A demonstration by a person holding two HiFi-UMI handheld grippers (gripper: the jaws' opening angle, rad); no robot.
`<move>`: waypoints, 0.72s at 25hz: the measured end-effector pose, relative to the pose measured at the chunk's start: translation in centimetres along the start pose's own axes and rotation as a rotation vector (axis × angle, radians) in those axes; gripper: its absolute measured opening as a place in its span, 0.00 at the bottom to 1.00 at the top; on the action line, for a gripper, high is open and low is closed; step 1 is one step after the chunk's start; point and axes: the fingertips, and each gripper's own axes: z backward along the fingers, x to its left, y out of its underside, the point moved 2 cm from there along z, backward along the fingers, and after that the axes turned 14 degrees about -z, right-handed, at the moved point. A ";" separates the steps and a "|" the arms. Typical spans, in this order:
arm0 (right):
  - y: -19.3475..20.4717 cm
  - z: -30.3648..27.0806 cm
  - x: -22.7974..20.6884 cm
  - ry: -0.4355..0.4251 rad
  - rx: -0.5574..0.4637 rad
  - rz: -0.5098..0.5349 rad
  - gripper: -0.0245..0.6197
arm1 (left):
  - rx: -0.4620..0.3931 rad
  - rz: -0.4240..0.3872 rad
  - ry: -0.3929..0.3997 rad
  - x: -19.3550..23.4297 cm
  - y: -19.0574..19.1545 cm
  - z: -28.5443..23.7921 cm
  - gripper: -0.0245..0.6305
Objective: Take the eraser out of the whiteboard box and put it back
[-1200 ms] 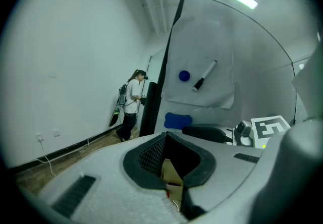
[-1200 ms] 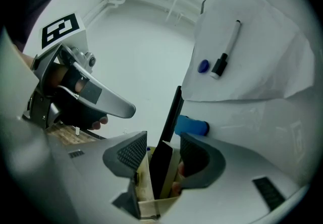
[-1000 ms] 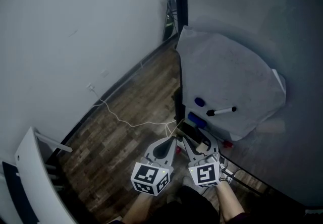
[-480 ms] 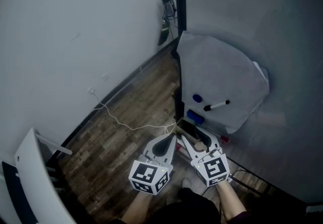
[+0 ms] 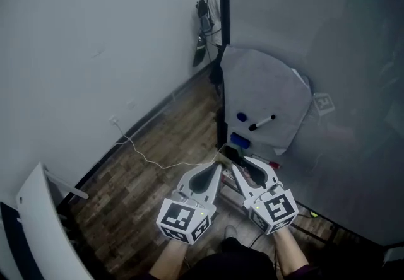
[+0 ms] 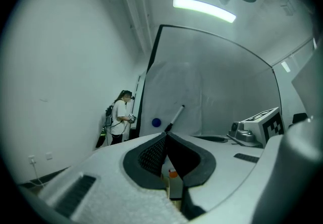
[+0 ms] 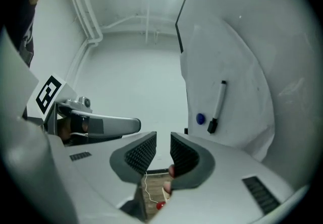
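A black marker (image 5: 262, 122) hangs beside a blue magnet (image 5: 241, 117).

White left gripper (image 5: 218, 169) and right gripper (image 5: 243, 164), black ribbed pads (image 7: 142, 153), black-and-white marker cubes (image 5: 184, 222)

The whiteboard (image 5: 265, 93) is a pale grey-white, with a black post (image 5: 222, 33) along its edge. On it sit 1 round blue magnet (image 5: 241, 118) and 1 marker (image 5: 261, 122), white-bodied with a black cap. The block (image 5: 240, 140) below them is blue. The floor (image 5: 170, 140) is brown wood-grain planks, crossed by a white cable (image 5: 145, 157). The left gripper (image 5: 219, 168) is white with black ribbed pads, and its cube carries black-and-white square markers.
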 end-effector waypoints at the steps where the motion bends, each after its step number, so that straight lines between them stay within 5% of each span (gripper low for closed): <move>1: -0.4 0.5 0.3 -0.002 -0.011 -0.002 0.15 | -0.010 -0.005 0.003 -0.2 -0.5 0.3 0.05; 18: -5.5 6.1 4.4 -0.094 -0.172 -0.147 0.04 | -0.142 -0.059 0.051 -3.2 -5.9 3.8 0.05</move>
